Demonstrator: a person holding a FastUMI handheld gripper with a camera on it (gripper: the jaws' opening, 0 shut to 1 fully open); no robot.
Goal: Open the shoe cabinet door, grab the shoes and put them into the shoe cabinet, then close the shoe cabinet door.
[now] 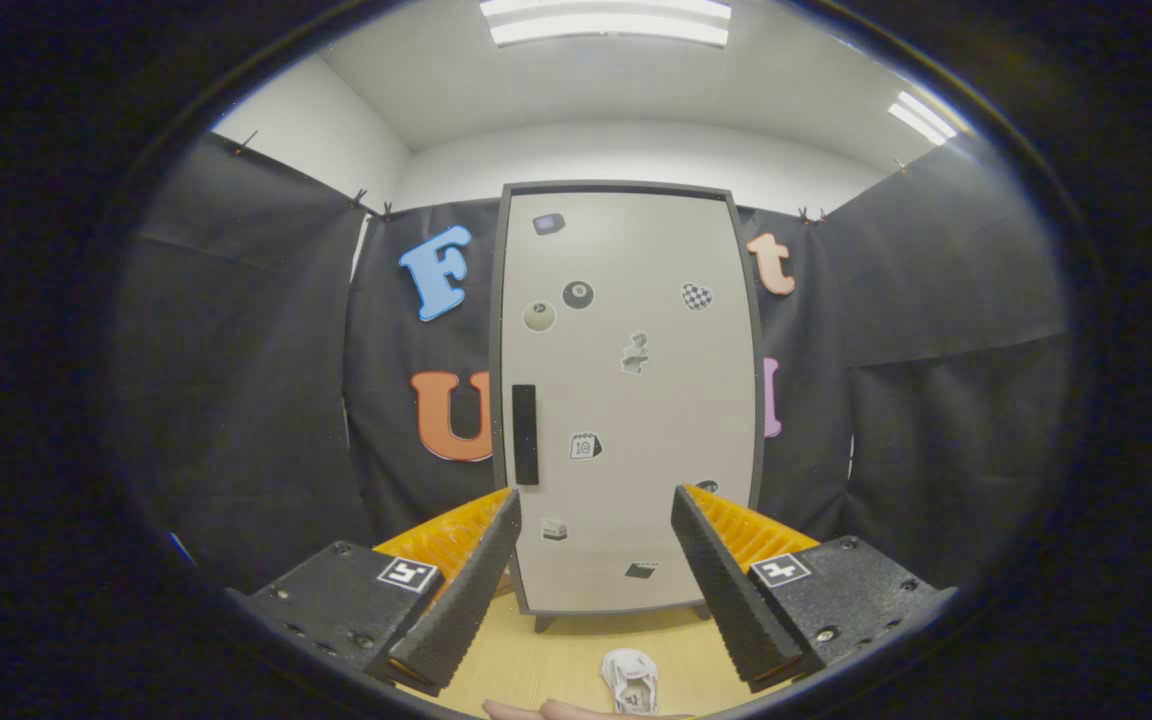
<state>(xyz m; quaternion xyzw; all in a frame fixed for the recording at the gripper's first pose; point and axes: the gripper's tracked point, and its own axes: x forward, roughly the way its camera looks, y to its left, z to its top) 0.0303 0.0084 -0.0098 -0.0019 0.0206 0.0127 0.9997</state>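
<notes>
A tall shoe cabinet (626,400) stands ahead of me against the booth's wall, its pale door shut and dotted with several stickers. A dark vertical handle (525,434) sits at the door's left edge, about mid-height, just above my left fingertip. My gripper (596,505) is open, with nothing between its fingers, and the cabinet's lower door shows through the gap. A white shoe (631,681) lies on the wooden floor (556,650) below and between the fingers, short of the cabinet's feet.
Black cloth walls close in on both sides of the cabinet. A person's hand (556,711) shows at the floor's near edge beside the shoe. Ceiling lights (606,22) glow overhead.
</notes>
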